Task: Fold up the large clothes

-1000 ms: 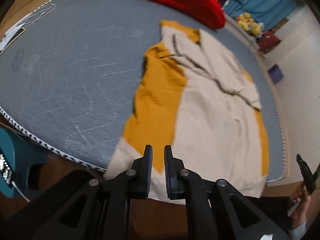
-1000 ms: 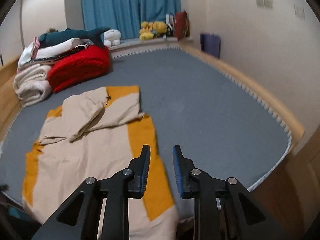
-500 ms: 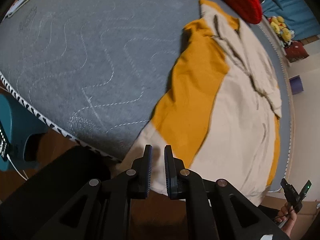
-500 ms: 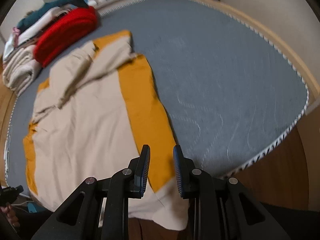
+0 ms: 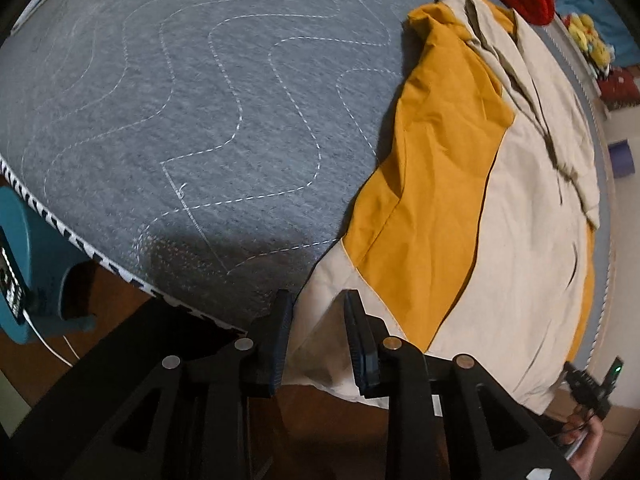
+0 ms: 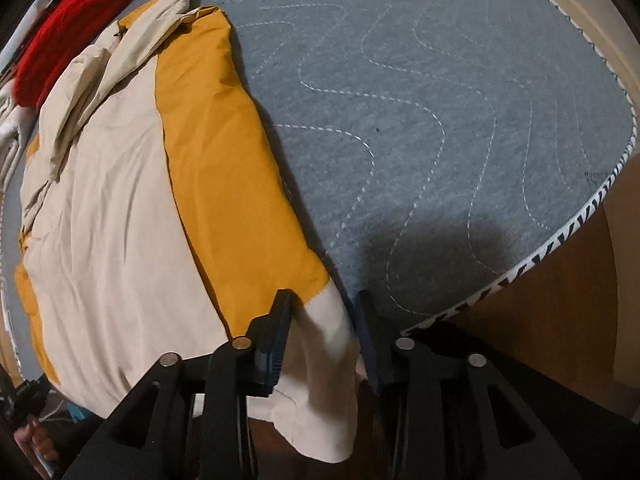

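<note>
A large cream and mustard-yellow garment [image 5: 500, 208] lies spread on the grey quilted bed [image 5: 180, 100], its bottom hem hanging over the near edge. My left gripper [image 5: 318, 304] is open, its jaws on either side of the hem's left corner. In the right wrist view the same garment [image 6: 120, 200] lies to the left. My right gripper [image 6: 324, 304] is open, its jaws on either side of the cream right corner of the hem. Sleeves lie folded across the chest at the far end.
A red folded blanket [image 6: 68, 28] and other folded laundry sit at the bed's far end. A teal object [image 5: 28, 264] with a cable stands on the floor at the left. The bed's striped edge [image 6: 560, 236] and wooden frame run on the right. Wooden floor lies below.
Both grippers have dropped and moved forward to the garment's near hem corners. Their jaws have opened from nearly closed to wide.
</note>
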Demonstrator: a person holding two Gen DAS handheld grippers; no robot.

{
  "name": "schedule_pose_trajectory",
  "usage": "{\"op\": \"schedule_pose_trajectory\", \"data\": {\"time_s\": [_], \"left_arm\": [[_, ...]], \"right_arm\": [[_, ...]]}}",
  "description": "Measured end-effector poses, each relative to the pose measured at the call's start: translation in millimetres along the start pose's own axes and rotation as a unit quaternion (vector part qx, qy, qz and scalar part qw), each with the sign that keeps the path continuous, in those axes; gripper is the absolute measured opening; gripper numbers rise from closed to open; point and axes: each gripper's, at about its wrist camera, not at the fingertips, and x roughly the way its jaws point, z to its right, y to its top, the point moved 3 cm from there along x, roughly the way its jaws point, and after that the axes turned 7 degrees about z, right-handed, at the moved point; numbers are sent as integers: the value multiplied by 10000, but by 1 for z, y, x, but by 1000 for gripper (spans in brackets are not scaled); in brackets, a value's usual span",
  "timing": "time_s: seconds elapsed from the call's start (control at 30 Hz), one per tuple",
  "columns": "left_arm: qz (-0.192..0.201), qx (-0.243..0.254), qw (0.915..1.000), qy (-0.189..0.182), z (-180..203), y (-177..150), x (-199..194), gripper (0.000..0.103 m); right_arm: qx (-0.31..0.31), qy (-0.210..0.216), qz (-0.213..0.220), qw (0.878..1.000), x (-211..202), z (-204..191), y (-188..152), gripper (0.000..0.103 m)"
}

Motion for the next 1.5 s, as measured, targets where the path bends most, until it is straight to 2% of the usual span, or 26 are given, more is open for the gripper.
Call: {"op": "schedule_pose_trajectory", "data": {"time_s": [0.17,0.23,0.27,0.3,0.33,0.37,0.5,0.57,0.67,0.77,0.93,1.07,1.17,1.23,1.27,1.3,1.37,1.5], "left_arm": [[63,232,9996,155,5,-2,2,24],[96,344,9991,223,9,-3,3,24],[104,400,9988,247,12,-4,2,24],[122,454,9986,256,14,-4,2,17],[124,499,9984,231,15,-5,0,3],[138,464,9988,100,15,-5,-3,3],[341,96,9978,-559,14,-7,-27,2],[239,33,9977,-636,12,-11,-27,2],[-87,113,9988,-468,10,-17,-10,3],[-217,11,9990,-391,7,-15,1,13],[-52,-21,9992,-384,9,-11,2,26],[-36,422,9990,-157,17,-13,5,28],[6,639,9980,-37,28,-17,8,26],[7,772,9970,96,31,-19,8,5],[33,762,9971,67,32,-20,6,5],[60,731,9973,12,31,-20,4,3],[203,733,9971,-77,33,-20,-7,2],[487,780,9948,-446,39,-19,-39,2]], "right_arm": [[-209,-47,42,9998,-1,-10,-1,35],[-390,-85,97,9992,-2,-15,-5,24],[-435,-49,122,9990,-3,-17,-6,16],[-442,24,142,9989,-5,-18,-6,10],[-439,81,172,9989,-7,-19,-6,8],[-430,137,232,9987,-11,-19,-6,5],[-172,456,599,9970,-40,-11,-1,4],[-61,531,705,9961,-50,-6,1,4],[22,353,604,9975,-42,2,2,6],[95,73,215,9997,-22,6,0,17],[-68,-208,76,9997,-12,5,-2,23],[-230,-325,37,9992,-6,2,-4,25],[-380,-425,62,9984,-6,-3,-5,25],[-453,-457,73,9979,-7,-6,-7,25],[-468,-446,80,9979,-5,-11,-5,20],[-476,-379,97,9981,-5,-14,-5,10],[-432,-245,176,9986,-11,-19,-4,5],[-215,83,448,9987,-37,-16,-1,3]]}}
